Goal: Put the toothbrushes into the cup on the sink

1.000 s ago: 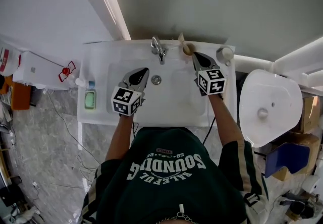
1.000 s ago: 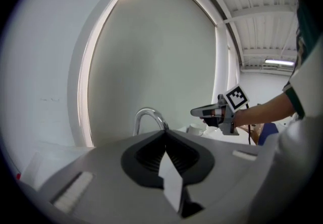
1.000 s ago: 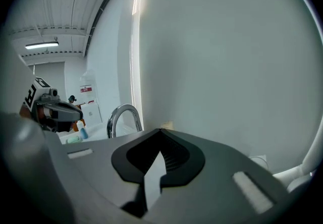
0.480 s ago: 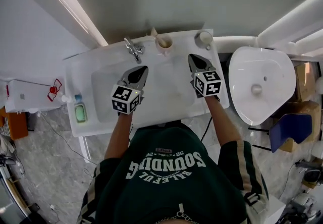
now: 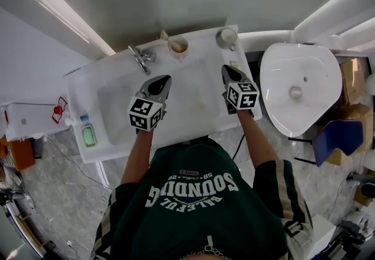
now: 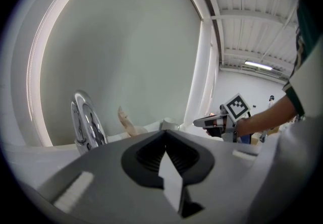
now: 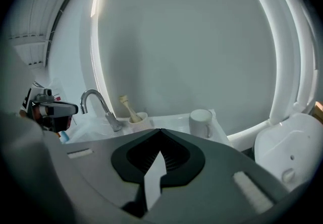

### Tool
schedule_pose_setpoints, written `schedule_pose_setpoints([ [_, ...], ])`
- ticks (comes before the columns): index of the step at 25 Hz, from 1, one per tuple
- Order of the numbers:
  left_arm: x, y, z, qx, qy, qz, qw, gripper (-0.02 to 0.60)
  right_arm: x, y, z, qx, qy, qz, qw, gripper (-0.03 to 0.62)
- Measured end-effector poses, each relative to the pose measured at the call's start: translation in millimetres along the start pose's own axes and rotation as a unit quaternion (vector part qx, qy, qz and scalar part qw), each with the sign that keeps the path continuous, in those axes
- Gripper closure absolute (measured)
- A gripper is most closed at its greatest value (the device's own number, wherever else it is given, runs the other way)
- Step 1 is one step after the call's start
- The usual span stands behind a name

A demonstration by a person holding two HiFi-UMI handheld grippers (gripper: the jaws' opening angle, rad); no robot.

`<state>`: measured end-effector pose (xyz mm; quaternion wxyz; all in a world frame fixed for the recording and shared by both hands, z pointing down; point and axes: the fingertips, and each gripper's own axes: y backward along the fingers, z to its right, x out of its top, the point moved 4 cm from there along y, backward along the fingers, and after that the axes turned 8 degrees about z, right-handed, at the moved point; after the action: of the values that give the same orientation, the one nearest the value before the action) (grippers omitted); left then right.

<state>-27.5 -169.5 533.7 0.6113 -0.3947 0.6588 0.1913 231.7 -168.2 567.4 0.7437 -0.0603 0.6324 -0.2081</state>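
Once drawn back nearward over the sink [image 5: 111,99], found left tongs [image 5: 165,79] and right tongs [image 5: 226,69] closed tight, holding nothing; toothbrush [image 5: 164,35] standing in cup [image 5: 179,47] at far rim beside tap [image 5: 139,60]: placing judged done.

Tap: curved chrome tap [image 5: 139,58], at the back edge of the white sink [image 5: 202,41], left of its middle.
Soap: green bar in a clear dish [image 5: 88,135], on the sink's left rim near the front corner.
Bottle: small blue-topped bottle [image 5: 85,119], just behind the dish.
Fixture: white oval ceramic fixture [image 5: 299,92], off the sink's right edge.
Box: white box with a red mark [image 5: 32,119], off the left edge.
Floor: grey marbled floor [image 5: 53,188].
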Motion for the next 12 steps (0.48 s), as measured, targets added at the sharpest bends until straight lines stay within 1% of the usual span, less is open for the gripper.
schedule_pose_setpoints([
  [3, -2, -3, -1, 0.006, 0.002, -0.002, 1.0000, 0.531, -24, 2, 20, -0.016, -0.034, -0.027, 0.999, 0.591],
  [5, -4, -4, -3, 0.012, 0.004, -0.004, 0.9999, 0.531, -42, 4, 31, -0.028, -0.047, -0.050, 0.997, 0.591],
  [8, -8, -5, -6, 0.022, 0.008, -0.009, 0.9997, 0.531, -65, 4, 48, -0.047, -0.040, -0.088, 0.994, 0.591],
  [12, -12, -3, -11, 0.032, 0.010, -0.016, 0.9993, 0.531, -84, -1, 76, -0.068, -0.027, -0.137, 0.988, 0.589],
])
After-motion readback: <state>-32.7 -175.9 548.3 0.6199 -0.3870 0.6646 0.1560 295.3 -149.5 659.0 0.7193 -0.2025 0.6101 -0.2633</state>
